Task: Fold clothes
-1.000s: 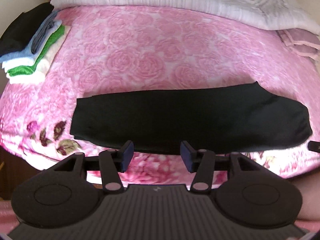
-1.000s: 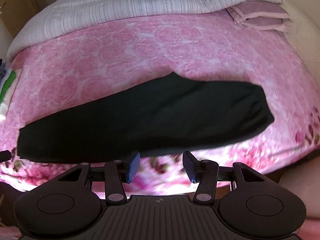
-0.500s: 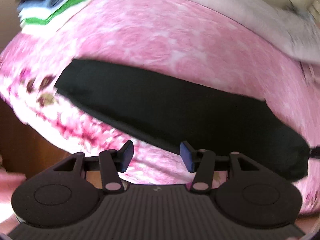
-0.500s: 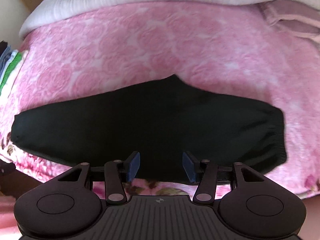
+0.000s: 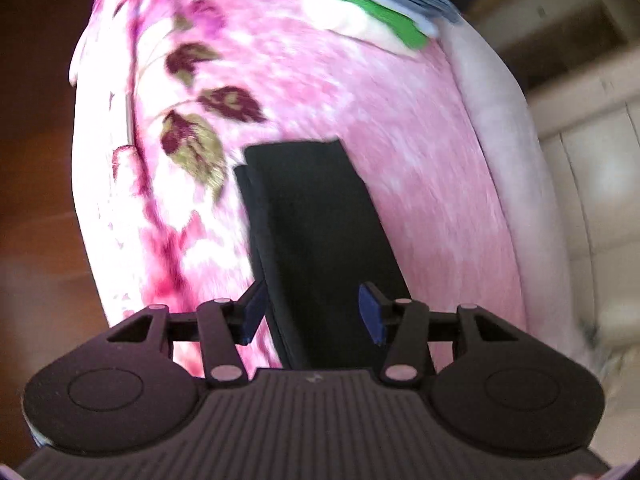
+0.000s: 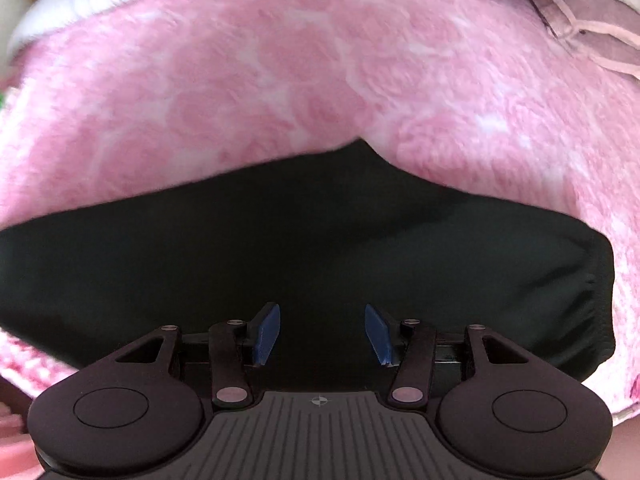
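Black trousers point(image 6: 320, 248) lie flat and lengthwise along the near edge of a pink bedspread point(image 6: 280, 80) as the left gripper point(image 5: 312, 312) and right gripper point(image 6: 322, 334), jaws open and empty, hover above, apparently poised to pinch cloth for a fold.

A long, narrow black garment of soft knit fabric point(image 6: 304, 256) is lying flat and spread lengthwise on the pink bed surface. In the right wrist view it is stretching from 9 o'clock to 3 o'clock, with a small peak rising along its far edge toward 12 o'clock and a stitched hem closing its 3 o'clock end. In the left wrist view the garment point(image 5: 320, 232) is running from 6 o'clock toward 12 o'clock, its squared end showing doubled layers.
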The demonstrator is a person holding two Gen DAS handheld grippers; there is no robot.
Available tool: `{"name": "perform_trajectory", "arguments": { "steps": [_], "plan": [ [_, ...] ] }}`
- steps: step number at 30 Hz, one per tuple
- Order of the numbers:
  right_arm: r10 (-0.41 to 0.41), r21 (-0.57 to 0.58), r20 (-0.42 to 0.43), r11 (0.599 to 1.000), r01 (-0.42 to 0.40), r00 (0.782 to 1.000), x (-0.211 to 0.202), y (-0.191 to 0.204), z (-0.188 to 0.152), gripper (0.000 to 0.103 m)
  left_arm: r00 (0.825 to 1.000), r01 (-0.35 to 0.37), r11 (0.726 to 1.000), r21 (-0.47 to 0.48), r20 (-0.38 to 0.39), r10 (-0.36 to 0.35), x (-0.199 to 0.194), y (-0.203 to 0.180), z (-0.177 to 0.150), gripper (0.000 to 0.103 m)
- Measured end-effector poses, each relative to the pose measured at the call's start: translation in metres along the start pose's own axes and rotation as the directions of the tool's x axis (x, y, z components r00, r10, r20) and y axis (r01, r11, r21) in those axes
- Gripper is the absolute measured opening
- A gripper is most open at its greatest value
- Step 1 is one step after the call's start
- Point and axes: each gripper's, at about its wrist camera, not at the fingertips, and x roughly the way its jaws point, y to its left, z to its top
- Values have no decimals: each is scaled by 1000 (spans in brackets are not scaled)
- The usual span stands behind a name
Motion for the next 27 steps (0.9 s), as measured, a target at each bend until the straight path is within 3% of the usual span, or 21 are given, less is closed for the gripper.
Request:
{"name": "perform_trajectory", "arguments": {
  "steps": [3,8,15,17,19,21,22,24,27],
  "plan": [
    [-52,64,-1,997,52,999,21,-3,1,51,1000,25,997,-75,14,-24,20,22,14,46],
    [-93,153,-13,984,94,996,39,-12,0,51,997,78,990,-118,24,-76,41,42,28,46],
    [-122,170,-21,978,124,992,47,-5,-9,51,991,127,987,-96,63,-122,58,40,28,46],
    [-119,167,-19,979,120,993,47,-4,-13,51,991,120,990,-75,77,-114,60,36,25,39],
    [-117,165,-20,979,119,993,48,-6,-16,51,992,93,996,-18,92,-91,57,30,21,16],
    [-108,173,-18,979,110,994,48,-12,-20,51,992,62,997,42,110,-66,54,25,18,12],
    [-104,179,-13,978,105,994,46,-17,-22,51,990,68,991,117,114,-82,50,12,8,9],
    [-102,187,0,977,100,995,42,-29,-25,51,985,93,952,292,114,-131,39,-22,-17,8],
    [-119,205,12,972,114,993,37,-58,-31,51,974,121,836,536,96,-203,23,-73,-54,8]
  ]
}}
